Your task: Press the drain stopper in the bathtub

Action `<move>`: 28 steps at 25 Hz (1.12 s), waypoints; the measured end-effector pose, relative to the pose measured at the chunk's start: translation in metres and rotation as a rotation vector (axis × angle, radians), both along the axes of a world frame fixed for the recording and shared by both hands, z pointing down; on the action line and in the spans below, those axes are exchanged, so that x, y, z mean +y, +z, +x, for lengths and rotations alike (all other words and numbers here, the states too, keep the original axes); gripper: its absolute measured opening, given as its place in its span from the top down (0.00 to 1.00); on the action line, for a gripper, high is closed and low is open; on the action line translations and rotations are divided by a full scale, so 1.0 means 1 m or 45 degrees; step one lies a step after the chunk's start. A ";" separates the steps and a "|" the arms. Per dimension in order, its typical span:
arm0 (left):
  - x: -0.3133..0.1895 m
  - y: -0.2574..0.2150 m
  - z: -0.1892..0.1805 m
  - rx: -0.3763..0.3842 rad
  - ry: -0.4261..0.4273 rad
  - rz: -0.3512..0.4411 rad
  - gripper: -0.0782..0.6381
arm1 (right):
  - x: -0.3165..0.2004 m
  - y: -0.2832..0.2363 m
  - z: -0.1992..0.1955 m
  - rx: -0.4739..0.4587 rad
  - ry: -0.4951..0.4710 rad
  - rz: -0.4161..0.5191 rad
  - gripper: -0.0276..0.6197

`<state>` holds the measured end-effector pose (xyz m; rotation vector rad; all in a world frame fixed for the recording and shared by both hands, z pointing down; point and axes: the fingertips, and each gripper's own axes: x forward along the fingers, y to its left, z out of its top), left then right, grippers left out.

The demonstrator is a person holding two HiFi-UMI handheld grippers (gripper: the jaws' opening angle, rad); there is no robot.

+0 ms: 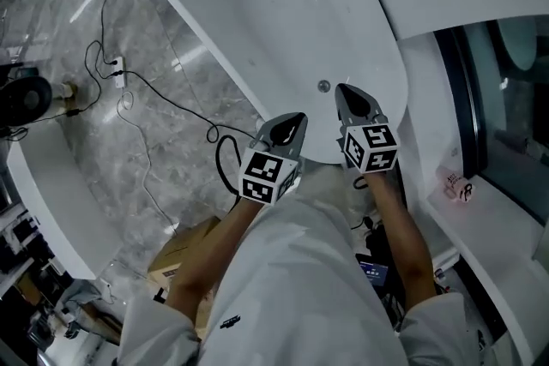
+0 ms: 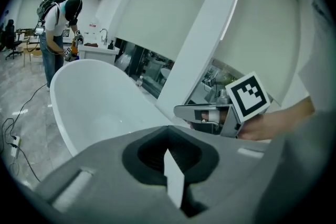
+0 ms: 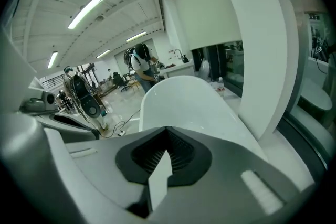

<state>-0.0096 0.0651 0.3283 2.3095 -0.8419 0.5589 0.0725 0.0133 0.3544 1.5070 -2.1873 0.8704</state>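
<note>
Pressed together with nothing between them: jaws of the left gripper [image 2: 169, 131], as seen in its own view. Same on the right gripper [image 3: 168, 132], jaws closed and empty. Both held side by side over the near end of the white bathtub [image 1: 199, 6], tips toward 12 o'clock in the head view, marker cubes toward the person's forearms. Small round metal drain stopper [image 1: 323, 86] on the tub floor, just beside the right tip at about 9 o'clock and at about 1 o'clock from the left tip; no contact visible with either. Tub long and oval, running from the grippers toward 11 o'clock. Grey marbled floor [image 1: 77, 39] at 9 o'clock of the tub, crossed by black cables [image 1: 147, 87] leading to a white power strip [image 1: 117, 69]. Cardboard box [image 1: 184, 257] at 7 o'clock, beside the left arm. Slanted white column [image 2: 206, 44] at 1 o'clock. Far off beyond the tub, a standing person [image 2: 56, 34] bent over a surface.
</note>
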 end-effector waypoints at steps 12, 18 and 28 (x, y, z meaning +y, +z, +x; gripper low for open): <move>0.011 -0.139 -0.024 0.130 0.196 0.178 0.89 | 0.046 -0.178 -0.038 -0.054 0.064 0.314 0.95; 0.043 -0.190 -0.031 0.186 0.358 0.229 0.89 | 0.083 -0.232 -0.063 -0.099 0.135 0.410 0.95; 0.063 -0.239 -0.041 0.298 0.301 0.548 0.89 | 0.121 -0.264 -0.099 0.017 0.205 0.591 0.95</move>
